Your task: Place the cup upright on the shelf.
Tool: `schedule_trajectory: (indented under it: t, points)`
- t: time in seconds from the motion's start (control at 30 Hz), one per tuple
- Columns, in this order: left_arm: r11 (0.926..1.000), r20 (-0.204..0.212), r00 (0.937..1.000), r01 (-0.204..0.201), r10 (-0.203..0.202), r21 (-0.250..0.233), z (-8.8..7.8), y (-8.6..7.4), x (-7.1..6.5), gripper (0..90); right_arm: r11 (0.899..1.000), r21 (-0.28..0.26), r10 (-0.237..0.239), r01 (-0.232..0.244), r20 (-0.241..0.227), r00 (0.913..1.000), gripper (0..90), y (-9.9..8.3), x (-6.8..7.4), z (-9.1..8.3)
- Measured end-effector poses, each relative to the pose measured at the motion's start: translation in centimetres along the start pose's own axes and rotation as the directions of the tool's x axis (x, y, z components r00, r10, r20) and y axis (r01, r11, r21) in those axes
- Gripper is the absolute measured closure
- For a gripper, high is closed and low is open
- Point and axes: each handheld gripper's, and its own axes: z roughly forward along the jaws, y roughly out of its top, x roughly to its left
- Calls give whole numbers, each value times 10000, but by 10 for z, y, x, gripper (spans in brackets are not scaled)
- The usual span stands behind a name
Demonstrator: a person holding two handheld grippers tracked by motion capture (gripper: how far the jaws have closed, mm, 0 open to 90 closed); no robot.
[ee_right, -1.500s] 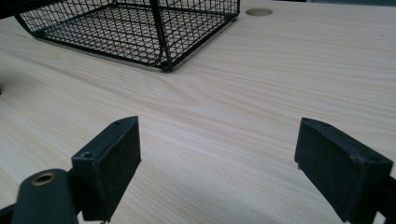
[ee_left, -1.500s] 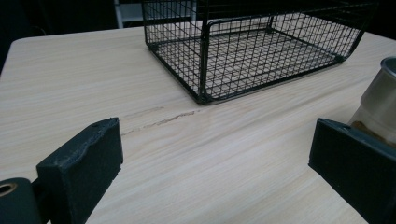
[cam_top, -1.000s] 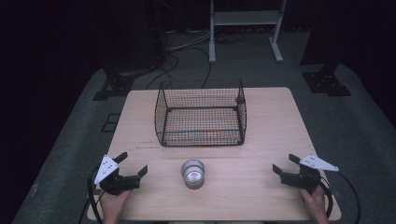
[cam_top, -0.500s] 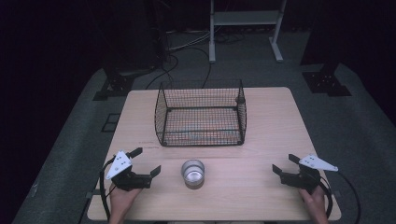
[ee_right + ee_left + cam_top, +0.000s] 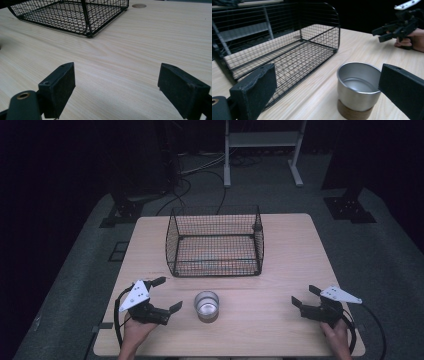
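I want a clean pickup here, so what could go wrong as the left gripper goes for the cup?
1. The cup is off-centre between the open jaws of the left gripper, close to one pad; closing now might shove or tip it.
2. Its steel wall looks smooth and round, so flat pads may slip.
3. The basket stands close behind the cup; a lift toward it could clip the front rim.

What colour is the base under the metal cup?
Brown, like wood or cork, under the silver cup; the left gripper view shows it best.
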Motion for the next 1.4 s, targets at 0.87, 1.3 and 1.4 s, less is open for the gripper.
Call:
schedule_trajectory:
  t: [0.87,1.3,1.4]
  points:
    - [9703,2530,9672,-836,242,2268,65,1,-22,7,10000,21,-33,33,-18,10000,137,0,0,0]
    - [9306,2962,9548,-1312,259,3417,90,-11,-25,7,10000,18,-22,22,-42,10000,137,0,0,0]
    - [9296,3019,9531,-1303,217,3447,94,-11,-24,7,10000,21,-32,32,-41,10000,137,0,0,0]
